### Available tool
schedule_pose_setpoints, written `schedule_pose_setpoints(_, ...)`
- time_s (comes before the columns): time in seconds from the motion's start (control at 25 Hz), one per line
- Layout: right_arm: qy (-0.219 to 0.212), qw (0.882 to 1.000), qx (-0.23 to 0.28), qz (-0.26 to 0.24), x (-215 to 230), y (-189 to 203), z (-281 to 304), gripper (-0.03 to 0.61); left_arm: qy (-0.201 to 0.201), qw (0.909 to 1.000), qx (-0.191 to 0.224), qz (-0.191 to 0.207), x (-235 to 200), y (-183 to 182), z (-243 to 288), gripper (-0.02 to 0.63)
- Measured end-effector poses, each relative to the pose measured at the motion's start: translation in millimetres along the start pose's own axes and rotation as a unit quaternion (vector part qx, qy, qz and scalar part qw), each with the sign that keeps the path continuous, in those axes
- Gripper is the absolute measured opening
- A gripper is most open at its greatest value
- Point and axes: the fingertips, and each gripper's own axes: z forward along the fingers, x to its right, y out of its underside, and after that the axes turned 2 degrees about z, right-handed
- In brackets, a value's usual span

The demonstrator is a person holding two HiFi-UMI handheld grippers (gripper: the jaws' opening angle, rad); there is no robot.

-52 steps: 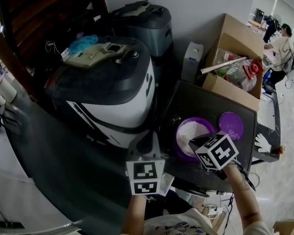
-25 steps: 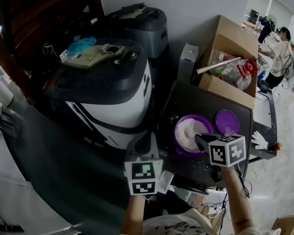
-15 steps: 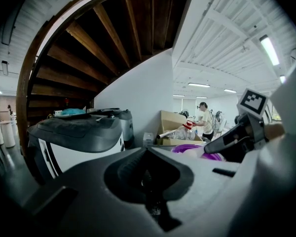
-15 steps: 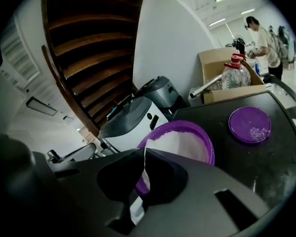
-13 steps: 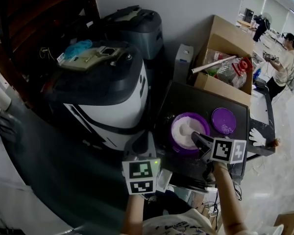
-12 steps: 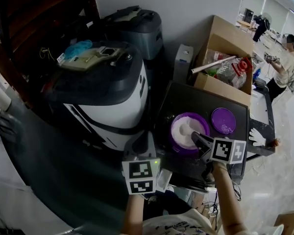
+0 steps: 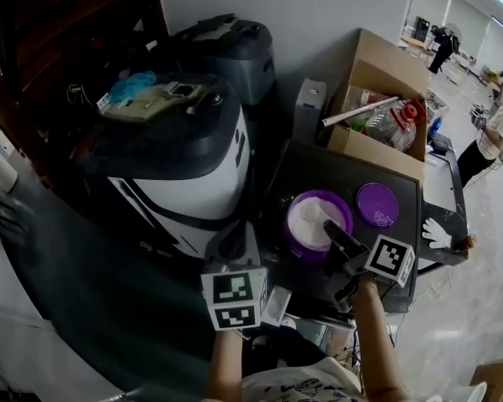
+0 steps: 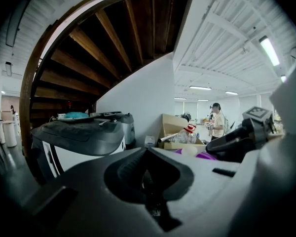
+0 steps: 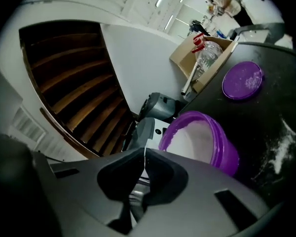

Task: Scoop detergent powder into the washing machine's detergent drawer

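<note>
while the left gripper (image 8: 147, 174) hangs, jaws shut and empty, the right gripper (image 7: 331, 229) has its jaws pinched on a white scoop (image 7: 321, 214) in the purple powder tub (image 9: 222, 147); scooping step, likely; next, lift level toward the washing machine (image 7: 184, 157).

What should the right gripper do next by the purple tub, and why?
I'd guess: raise the right gripper slowly, keeping it level. It is shut on a thin white handle right at the open purple tub of white powder, so its far end seems to be in the powder.
</note>
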Motion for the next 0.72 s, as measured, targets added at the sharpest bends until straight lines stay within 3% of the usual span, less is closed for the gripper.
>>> schedule_pose_setpoints(0.2,-0.019,0.999,0.018,0.037,-7,5,-4,0.018,-0.001,1.0000,0.002,0.003,-1,-1,-6,0.002)
schedule_pose_setpoints(0.72,-0.070,0.997,-0.006,0.024,-44,37,8,0.018,-0.033,0.9994,0.004,-0.008,-30,8,-30,0.002)
